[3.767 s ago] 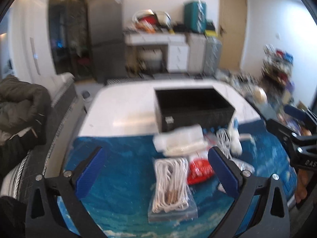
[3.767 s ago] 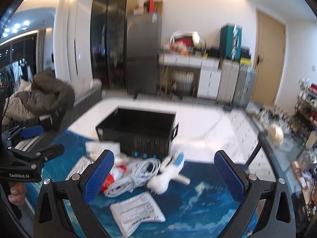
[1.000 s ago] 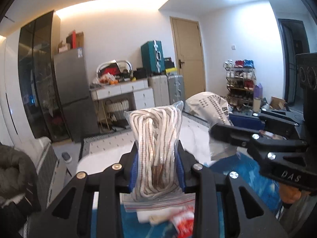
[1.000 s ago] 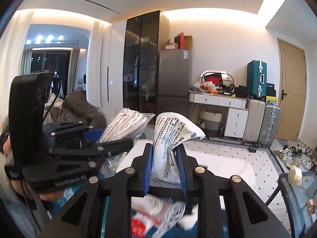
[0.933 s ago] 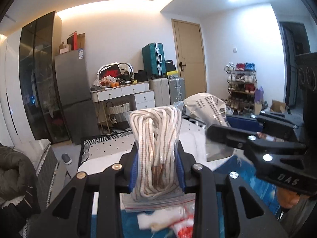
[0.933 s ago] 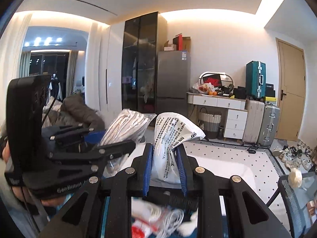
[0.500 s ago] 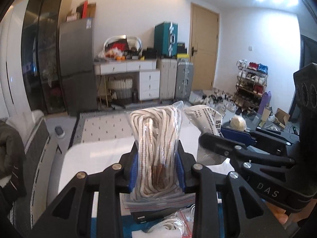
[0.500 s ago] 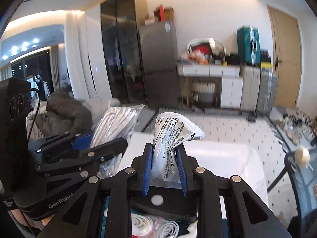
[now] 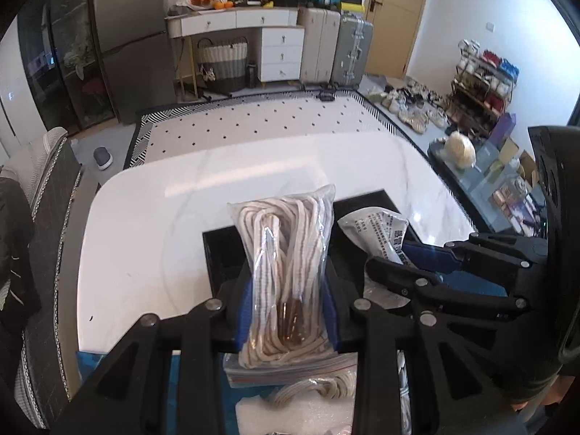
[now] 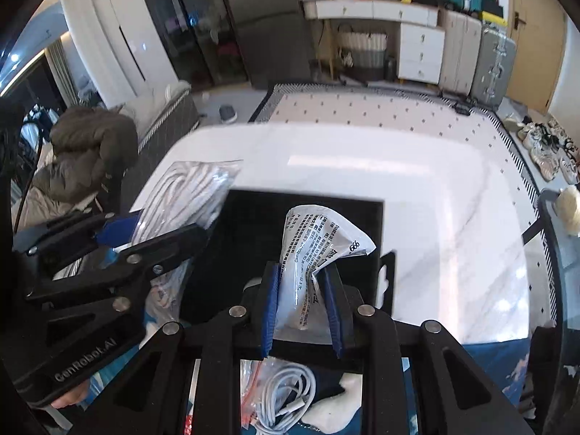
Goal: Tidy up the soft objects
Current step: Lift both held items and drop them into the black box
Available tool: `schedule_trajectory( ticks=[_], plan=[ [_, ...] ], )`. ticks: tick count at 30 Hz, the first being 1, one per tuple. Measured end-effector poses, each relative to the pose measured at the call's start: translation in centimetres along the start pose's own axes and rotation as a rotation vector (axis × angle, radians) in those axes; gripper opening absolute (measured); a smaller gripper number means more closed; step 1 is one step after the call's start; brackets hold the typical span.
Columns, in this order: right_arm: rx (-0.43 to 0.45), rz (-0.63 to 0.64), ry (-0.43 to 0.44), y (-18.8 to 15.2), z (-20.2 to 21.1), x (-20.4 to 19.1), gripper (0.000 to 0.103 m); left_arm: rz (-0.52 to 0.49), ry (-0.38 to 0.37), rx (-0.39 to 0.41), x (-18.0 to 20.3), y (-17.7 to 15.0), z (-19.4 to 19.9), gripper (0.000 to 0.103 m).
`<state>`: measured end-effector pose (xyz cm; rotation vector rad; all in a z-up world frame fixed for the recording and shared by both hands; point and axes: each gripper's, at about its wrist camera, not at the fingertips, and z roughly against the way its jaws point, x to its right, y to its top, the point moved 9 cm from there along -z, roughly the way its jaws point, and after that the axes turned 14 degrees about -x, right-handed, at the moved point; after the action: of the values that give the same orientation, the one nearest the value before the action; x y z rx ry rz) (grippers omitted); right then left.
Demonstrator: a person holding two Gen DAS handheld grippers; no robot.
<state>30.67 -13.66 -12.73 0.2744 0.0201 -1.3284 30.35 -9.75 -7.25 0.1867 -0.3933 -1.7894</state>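
My left gripper is shut on a clear bag of white rope and holds it above the open black box. My right gripper is shut on a white printed packet and holds it over the same black box. The rope bag shows at the left of the right wrist view, in the left gripper. The packet and the right gripper show at the right of the left wrist view.
The box stands on a white table with a blue cloth at its near edge. A white cable, a zip bag and white padding lie on the cloth below the grippers. A jacket lies on a chair at left.
Both grippers have tilted down and moved forward with their loads. The black box now lies directly under the rope bag and the packet.
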Motion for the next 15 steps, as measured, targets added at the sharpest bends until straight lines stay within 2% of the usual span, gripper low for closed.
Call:
schedule_trajectory(
  ticks=[3,6,12,15],
  plan=[
    [-0.037,0.0,0.015,0.0,-1.8,0.0,0.024,-0.005,0.034,-0.001,0.5,-0.1,-0.5,0.031],
    [-0.049,-0.013,0.046,-0.4,-2.6,0.2,0.024,-0.005,0.026,0.003,0.7,-0.1,-0.5,0.032],
    [-0.042,-0.034,0.067,-2.0,-2.0,1.0,0.027,-0.013,0.02,0.0,0.3,-0.1,-0.4,0.036],
    [-0.04,-0.036,0.073,-2.3,-1.7,1.2,0.028,-0.005,0.015,-0.002,-0.3,-0.1,-0.3,0.042]
  ],
)
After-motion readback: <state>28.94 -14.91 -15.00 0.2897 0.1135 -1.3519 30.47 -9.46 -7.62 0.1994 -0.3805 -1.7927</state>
